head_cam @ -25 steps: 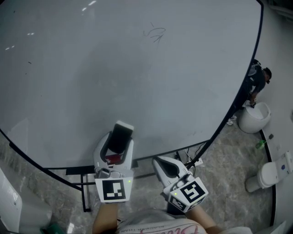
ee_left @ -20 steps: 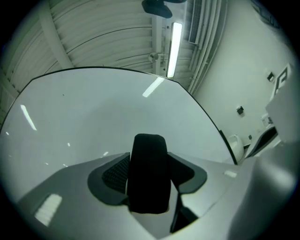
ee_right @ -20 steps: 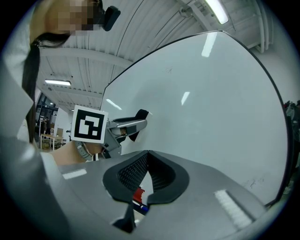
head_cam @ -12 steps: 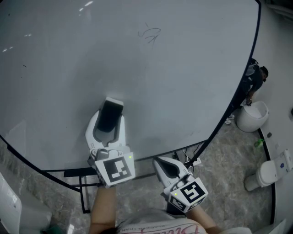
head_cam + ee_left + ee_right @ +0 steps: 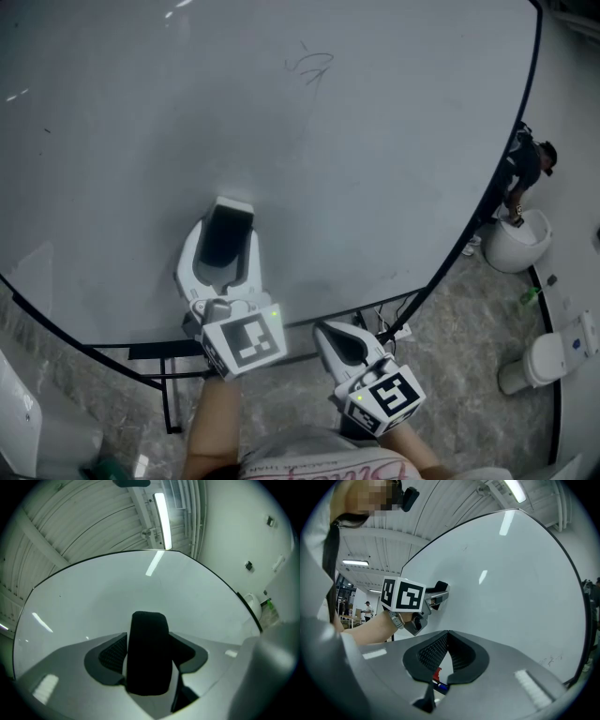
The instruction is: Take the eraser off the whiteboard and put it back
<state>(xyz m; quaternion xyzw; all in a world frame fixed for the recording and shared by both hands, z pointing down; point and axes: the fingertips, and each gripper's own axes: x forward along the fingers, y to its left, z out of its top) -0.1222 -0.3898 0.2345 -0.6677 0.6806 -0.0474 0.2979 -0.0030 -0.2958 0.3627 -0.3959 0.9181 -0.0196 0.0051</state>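
The black eraser [image 5: 223,246] lies flat against the whiteboard [image 5: 375,169], low and left of centre. My left gripper [image 5: 227,225] has a pad on each long side of it. In the left gripper view the eraser [image 5: 148,667] fills the gap between the pads, both of which touch it, and the jaws are opening. My right gripper [image 5: 328,330] hangs shut and empty below the board's lower edge. In the right gripper view its jaws [image 5: 448,634] meet at the tips, and the left gripper [image 5: 438,592] shows against the whiteboard [image 5: 511,573].
A faint scribble [image 5: 314,66] marks the top of the board. The board's black stand legs [image 5: 169,361] and cables [image 5: 394,328] are on the marble floor below. At the right stand a white basin [image 5: 518,242], another white fixture [image 5: 544,361] and a person [image 5: 530,164].
My left gripper has carried the eraser up and to the left along the board and has rolled a little. The right gripper has stayed where it was.
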